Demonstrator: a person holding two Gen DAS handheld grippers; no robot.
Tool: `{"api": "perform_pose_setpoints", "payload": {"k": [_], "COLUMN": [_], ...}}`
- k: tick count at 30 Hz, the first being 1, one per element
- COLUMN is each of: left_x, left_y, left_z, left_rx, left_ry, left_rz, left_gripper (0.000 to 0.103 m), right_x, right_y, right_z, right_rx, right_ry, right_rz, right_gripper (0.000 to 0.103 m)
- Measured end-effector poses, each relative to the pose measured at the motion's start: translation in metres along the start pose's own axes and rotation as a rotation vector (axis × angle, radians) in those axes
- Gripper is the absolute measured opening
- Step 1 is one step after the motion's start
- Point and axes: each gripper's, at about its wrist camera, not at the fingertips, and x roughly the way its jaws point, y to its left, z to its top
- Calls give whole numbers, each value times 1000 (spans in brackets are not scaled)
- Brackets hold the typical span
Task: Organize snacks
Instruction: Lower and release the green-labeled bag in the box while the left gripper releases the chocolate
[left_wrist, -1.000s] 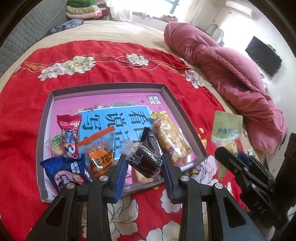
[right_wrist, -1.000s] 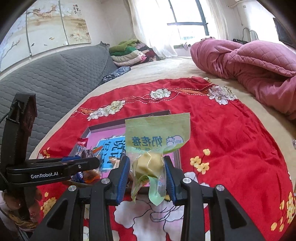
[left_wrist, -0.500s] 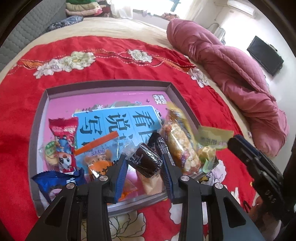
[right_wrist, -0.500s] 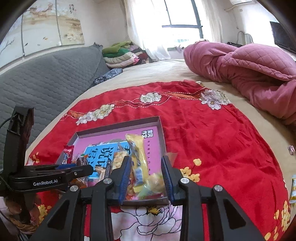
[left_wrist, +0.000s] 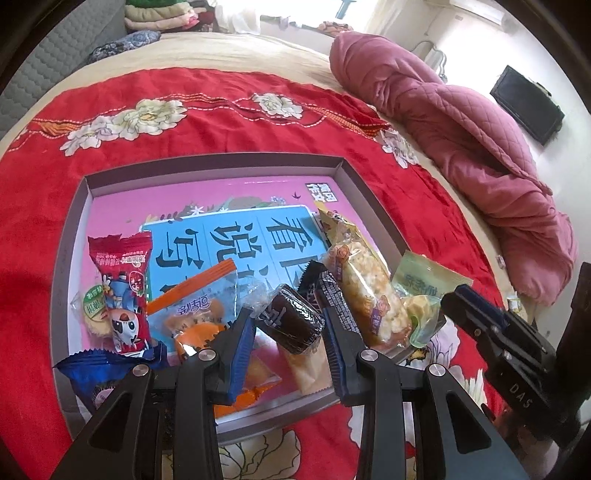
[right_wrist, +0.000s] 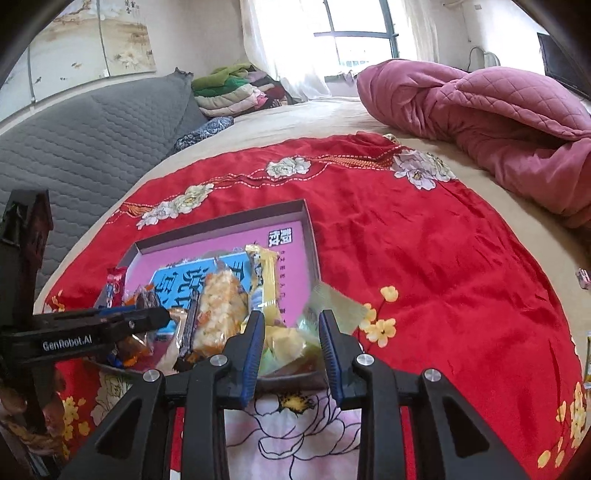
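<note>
A shallow grey box lid (left_wrist: 221, 162) with a pink and blue inside lies on the red cloth and holds several snacks. My left gripper (left_wrist: 290, 332) is shut on a dark brown wrapped cake (left_wrist: 291, 319) just above the box's near side. My right gripper (right_wrist: 291, 345) is open, with the pale green snack packet (right_wrist: 291, 343) lying between its fingers on the box's near right corner; the packet also shows in the left wrist view (left_wrist: 421, 291). A puffed rice bar (left_wrist: 365, 291) lies beside it.
A red packet (left_wrist: 122, 284), an orange-sealed packet (left_wrist: 199, 306) and a blue packet (left_wrist: 99, 373) lie in the box's left half. A crumpled pink quilt (right_wrist: 498, 114) lies at the back right. Folded clothes (right_wrist: 229, 88) sit by the grey headboard.
My right gripper carried the green packet down to the box's near right corner and opened, letting it go. My left gripper moved over the box with the brown cake still held.
</note>
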Motion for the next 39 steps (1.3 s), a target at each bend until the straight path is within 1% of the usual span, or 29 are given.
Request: {"api": "perform_pose_setpoints", "payload": {"k": [9, 15, 27, 33, 39], "left_x": [-1, 0, 1, -1, -2], "left_y": [1, 2, 4, 5, 3], "left_z": [0, 0, 1, 1, 0], "left_rx": [-2, -5, -18, -26, -22], "left_ry": [-5, -4, 15, 21, 26], "left_rz": [1, 0, -23, -42, -47], "left_gripper": [38, 38, 38, 44, 48], "right_x": [11, 21, 30, 29, 28], "right_y": [10, 17, 25, 24, 24], "right_z": [-4, -7, -5, -5, -5], "right_rx": [-51, -76, -75, -57, -46], "right_ry": [27, 43, 47, 46, 47], "right_rz": [-17, -8, 27, 37, 41], "right_gripper": [31, 31, 32, 32, 32]}}
